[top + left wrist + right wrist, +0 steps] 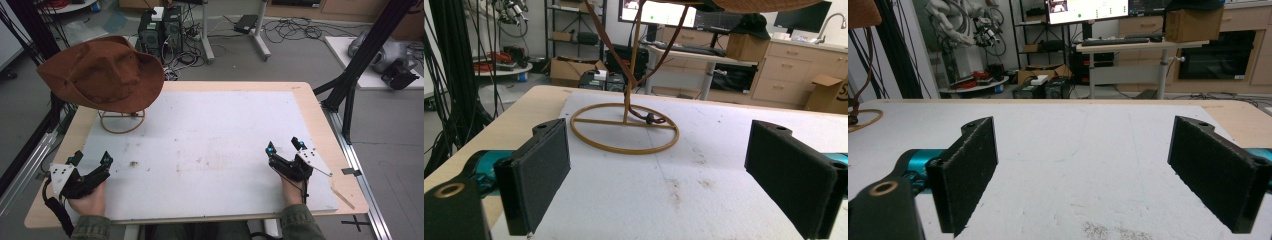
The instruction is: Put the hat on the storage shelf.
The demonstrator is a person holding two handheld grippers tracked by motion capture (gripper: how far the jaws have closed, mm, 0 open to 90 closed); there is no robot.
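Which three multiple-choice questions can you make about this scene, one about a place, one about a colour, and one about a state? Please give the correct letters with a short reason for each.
1. Where does the hat stand sit on the table?
A. far left corner
B. near right corner
C. centre

2. What colour is the hat?
A. black
B. brown
C. white

3. How are the jaws of the left gripper and the right gripper?
A. both shut
B. left alone open
C. both open

Answers:
1 A: the high view shows its ring base at the far left.
2 B: its brim and crown are brown.
3 C: each gripper view shows a wide gap between bare pads.
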